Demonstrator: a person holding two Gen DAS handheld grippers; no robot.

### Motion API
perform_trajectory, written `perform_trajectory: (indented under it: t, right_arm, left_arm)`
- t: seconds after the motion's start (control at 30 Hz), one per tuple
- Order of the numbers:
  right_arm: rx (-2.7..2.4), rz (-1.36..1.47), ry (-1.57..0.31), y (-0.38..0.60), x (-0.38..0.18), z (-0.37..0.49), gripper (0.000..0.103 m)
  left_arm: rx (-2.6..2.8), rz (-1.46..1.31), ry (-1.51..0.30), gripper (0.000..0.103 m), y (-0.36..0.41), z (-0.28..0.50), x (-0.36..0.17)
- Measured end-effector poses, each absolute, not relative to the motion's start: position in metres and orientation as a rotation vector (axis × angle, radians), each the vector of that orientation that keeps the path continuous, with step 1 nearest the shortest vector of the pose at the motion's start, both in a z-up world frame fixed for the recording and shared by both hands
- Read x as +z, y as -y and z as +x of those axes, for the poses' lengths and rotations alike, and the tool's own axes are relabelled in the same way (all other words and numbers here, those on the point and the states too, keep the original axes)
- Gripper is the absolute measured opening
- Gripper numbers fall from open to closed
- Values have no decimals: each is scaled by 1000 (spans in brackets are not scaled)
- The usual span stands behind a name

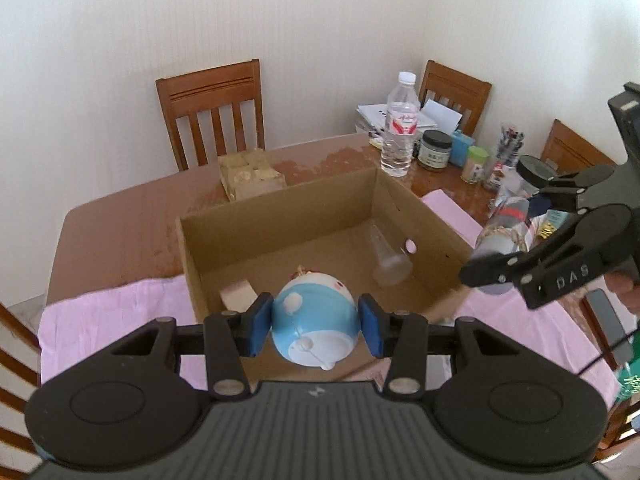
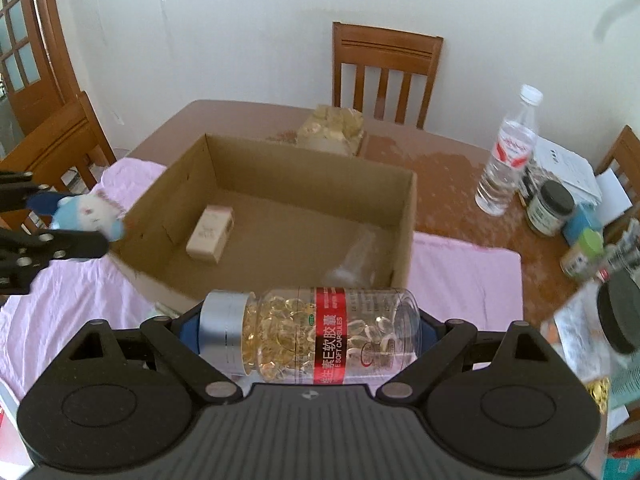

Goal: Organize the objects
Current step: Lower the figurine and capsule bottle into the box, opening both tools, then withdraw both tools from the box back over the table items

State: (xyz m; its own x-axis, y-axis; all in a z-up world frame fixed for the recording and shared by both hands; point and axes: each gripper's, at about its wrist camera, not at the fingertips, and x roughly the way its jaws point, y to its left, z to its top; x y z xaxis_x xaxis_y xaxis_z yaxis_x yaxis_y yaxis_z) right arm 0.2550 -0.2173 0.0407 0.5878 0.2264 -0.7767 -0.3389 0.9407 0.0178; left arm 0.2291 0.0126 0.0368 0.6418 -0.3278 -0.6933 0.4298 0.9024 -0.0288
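Left wrist view shows the left gripper (image 1: 316,328) with its jaws closed on a round blue-and-white ceramic cat figure (image 1: 314,322). Its blue pads press the figure's two sides, and the figure is turned so its glossy blue back and white underside face the camera. It is held above the near wall of an open brown cardboard box (image 1: 280,216) that sits on a pink cloth (image 1: 112,320) spread over the brown wooden worktop (image 1: 132,208).

Inside the box lie a small beige carton (image 2: 211,239) toward its left side and a clear plastic cup (image 1: 388,258) on its side near the right wall.

Right wrist view shows the right gripper (image 2: 308,332) with its jaws spread wide around a clear plastic bottle of golden soft capsules (image 2: 312,334). The bottle lies crosswise between them, its silver cap to the left, with a red-and-black label band around its middle. It is held just outside the box's near edge, above the cloth.

Beyond the box stand a tan tissue pack (image 1: 250,174) and, to the right, a clear water bottle with a white cap (image 1: 400,120), a dark-lidded jar (image 1: 435,149) and a green-lidded jar (image 1: 476,165). Wooden chairs (image 1: 212,112) stand against the white wall.
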Motion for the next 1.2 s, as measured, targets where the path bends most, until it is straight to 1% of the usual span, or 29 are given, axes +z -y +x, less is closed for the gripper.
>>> perform_trajectory:
  t: [0.13, 0.17, 0.2, 0.23, 0.27, 0.33, 0.57, 0.73, 1.2]
  right_arm:
    - [310, -147, -884, 205, 34, 277, 96]
    - [305, -148, -896, 202, 30, 282, 96]
    - [309, -151, -902, 200, 27, 285, 96]
    - [318, -156, -910, 197, 23, 287, 96]
    - [324, -160, -918, 195, 20, 287, 98]
    - [343, -170, -913, 191, 18, 286, 103]
    - [325, -182, -889, 192, 25, 278, 103]
    - [301, -181, -825, 197, 26, 254, 103]
    - [188, -117, -852, 211, -15, 181, 103]
  left_arm:
    - [-415, 131, -784, 46, -7, 251, 23]
    - [-415, 120, -794, 51, -7, 255, 20]
    - [-416, 111, -806, 59, -7, 258, 17]
    - [-408, 107, -814, 85, -6, 258, 15]
    - [-388, 107, -808, 101, -6, 257, 14]
    - [-364, 117, -770, 101, -7, 251, 15]
    - [-360, 101, -747, 102, -12, 238, 26]
    - [-330, 135, -707, 102, -10, 215, 21]
    - [-251, 65, -803, 102, -23, 147, -27]
